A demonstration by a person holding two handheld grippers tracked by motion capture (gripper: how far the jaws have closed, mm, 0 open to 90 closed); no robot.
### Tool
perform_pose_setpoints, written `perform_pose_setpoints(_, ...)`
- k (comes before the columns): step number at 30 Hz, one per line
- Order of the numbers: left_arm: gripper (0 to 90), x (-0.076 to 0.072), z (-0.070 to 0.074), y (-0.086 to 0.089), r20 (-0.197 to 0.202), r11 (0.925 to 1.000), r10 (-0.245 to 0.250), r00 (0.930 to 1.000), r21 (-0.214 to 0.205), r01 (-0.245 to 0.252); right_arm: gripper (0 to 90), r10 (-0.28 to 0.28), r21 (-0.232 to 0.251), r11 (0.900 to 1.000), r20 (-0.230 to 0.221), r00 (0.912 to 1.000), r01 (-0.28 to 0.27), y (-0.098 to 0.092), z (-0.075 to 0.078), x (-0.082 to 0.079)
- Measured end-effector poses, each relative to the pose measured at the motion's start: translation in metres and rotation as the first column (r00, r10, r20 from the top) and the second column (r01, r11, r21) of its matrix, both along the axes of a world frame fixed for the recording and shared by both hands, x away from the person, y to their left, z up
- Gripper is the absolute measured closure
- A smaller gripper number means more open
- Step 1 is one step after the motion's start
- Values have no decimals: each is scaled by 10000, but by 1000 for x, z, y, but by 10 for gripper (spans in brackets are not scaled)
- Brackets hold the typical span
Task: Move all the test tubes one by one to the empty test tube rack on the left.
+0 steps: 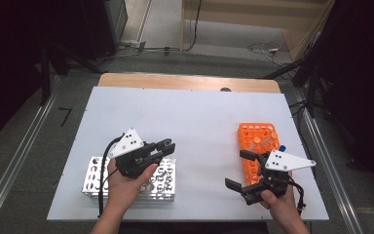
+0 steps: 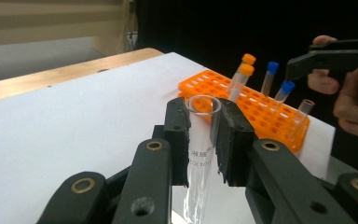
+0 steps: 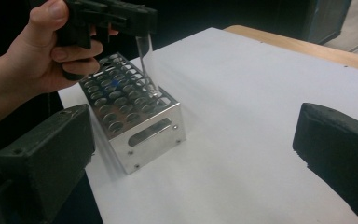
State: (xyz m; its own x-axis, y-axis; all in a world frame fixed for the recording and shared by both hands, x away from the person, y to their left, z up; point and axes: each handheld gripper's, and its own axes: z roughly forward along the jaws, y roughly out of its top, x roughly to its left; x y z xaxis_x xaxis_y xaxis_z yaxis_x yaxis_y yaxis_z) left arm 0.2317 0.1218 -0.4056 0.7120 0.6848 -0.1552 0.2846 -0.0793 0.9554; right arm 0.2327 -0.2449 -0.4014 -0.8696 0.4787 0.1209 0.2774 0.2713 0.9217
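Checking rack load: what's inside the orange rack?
The orange rack holds two orange-capped tubes, two blue-capped tubes and one uncapped tube, all standing. Their lower ends are hidden by the rack.

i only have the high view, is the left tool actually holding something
Observer: Yes, the left tool is shut on a clear glass test tube, open end up.
Operator: any caps on the tubes in the orange rack
Observer: The orange rack holds two orange-capped tubes, two blue-capped tubes and one uncapped.
Operator: right tool holding anything
Observer: No, the right tool is wide open with nothing between its pads.
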Motion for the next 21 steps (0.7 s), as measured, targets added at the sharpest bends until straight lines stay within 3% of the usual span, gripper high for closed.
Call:
perform_pose_setpoints(11, 767, 5, -16, -1, 102, 9978, 516, 9986, 409, -520, 0, -560, 32, 9984, 193, 9982, 560, -30, 4, 2)
perform_pose_setpoints(19, 767, 9, -25, -5, -110, 9968, 463, 9989, 658, -454, 0, -763, 67, 9971, 252, 9968, 761, -45, 5, 2)
perform_pose_setpoints(21, 766, 9, -27, -6, -209, 9953, 414, 9989, 884, -394, 0, -837, 56, 9965, 320, 9960, 835, -52, 5, 2)
